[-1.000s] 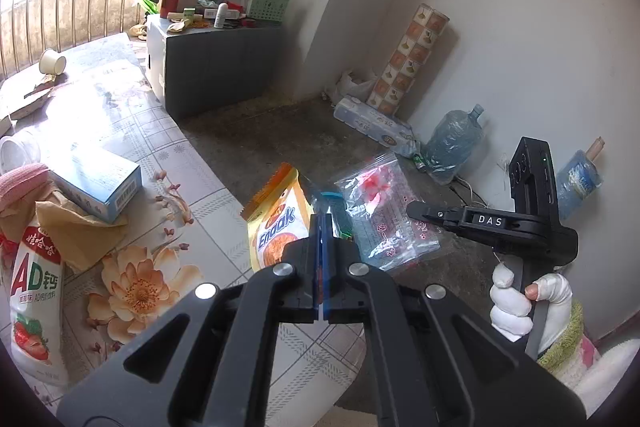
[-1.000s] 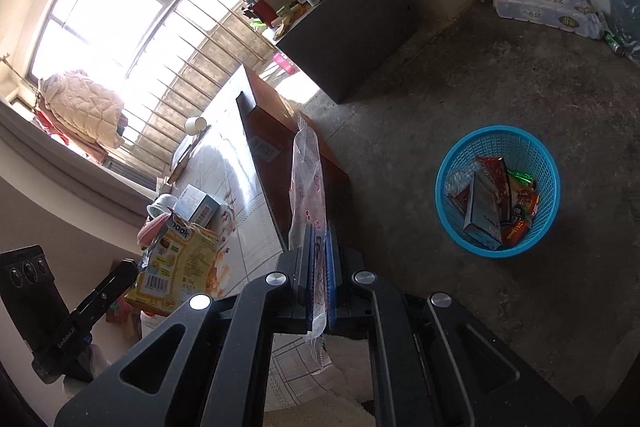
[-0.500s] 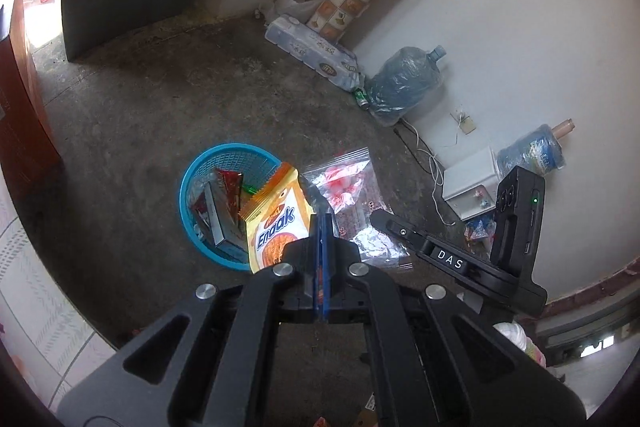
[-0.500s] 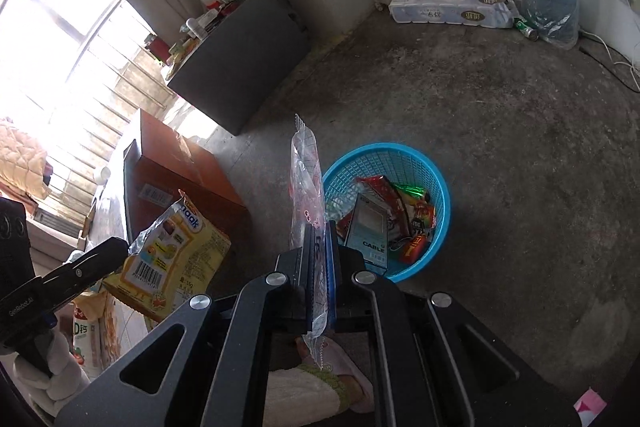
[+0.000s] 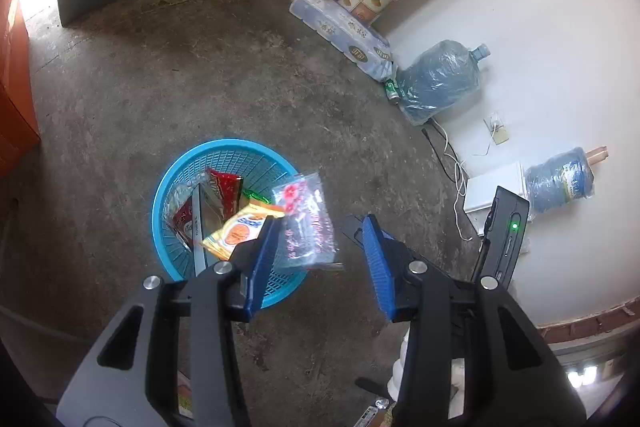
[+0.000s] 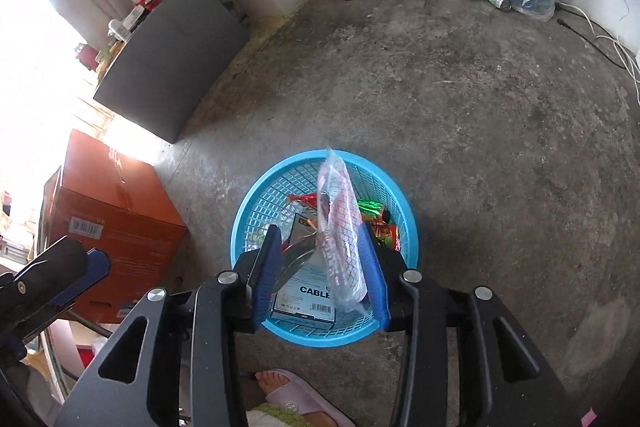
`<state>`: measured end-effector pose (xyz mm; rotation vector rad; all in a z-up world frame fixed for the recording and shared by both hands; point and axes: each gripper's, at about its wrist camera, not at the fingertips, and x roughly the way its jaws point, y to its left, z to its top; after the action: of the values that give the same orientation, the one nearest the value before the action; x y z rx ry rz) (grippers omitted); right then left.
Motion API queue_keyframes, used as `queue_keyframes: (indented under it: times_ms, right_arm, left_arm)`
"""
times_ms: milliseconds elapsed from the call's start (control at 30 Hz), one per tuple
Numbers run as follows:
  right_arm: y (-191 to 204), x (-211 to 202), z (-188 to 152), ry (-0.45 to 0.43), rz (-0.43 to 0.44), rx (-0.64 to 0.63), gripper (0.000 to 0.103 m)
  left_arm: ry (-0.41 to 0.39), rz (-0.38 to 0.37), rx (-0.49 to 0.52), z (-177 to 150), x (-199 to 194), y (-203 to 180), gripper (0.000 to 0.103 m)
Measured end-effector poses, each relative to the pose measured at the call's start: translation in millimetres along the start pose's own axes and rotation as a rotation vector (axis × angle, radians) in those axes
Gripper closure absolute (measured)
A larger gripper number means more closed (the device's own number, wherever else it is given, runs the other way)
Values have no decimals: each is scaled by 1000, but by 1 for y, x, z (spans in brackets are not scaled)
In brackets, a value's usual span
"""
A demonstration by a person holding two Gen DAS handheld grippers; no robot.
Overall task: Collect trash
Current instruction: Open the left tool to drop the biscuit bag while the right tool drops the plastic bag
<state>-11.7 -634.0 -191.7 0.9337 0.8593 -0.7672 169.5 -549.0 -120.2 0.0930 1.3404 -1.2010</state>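
Trash lies in the blue basket (image 6: 404, 223) on the concrete floor (image 6: 500, 147). Both jaws are opening. The left hand-held gripper (image 5: 318, 259) stands spread, a yellow snack packet (image 5: 236, 231) falling free into the basket. The right hand-held gripper (image 6: 320, 267) is also spread, with a clear plastic bag (image 6: 340, 231) loose between its pads above the basket.
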Motion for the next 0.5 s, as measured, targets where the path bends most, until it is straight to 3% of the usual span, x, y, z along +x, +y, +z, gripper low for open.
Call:
queue_keyframes:
  times_ms: [200,433,500]
  right_arm:
    - [-4,-17,-12,-29,19,-6,64]
    - [6,-68,-31,-94,36,-56,64]
    - [13,-87,-38,-122,48,-87,56]
  left_arm:
    - [-56,-16,-8,-6,-32,11,61]
    - [-161,-15,33,-30,-107,8,57]
    - [-205,-10,47,-42,-135,5,53]
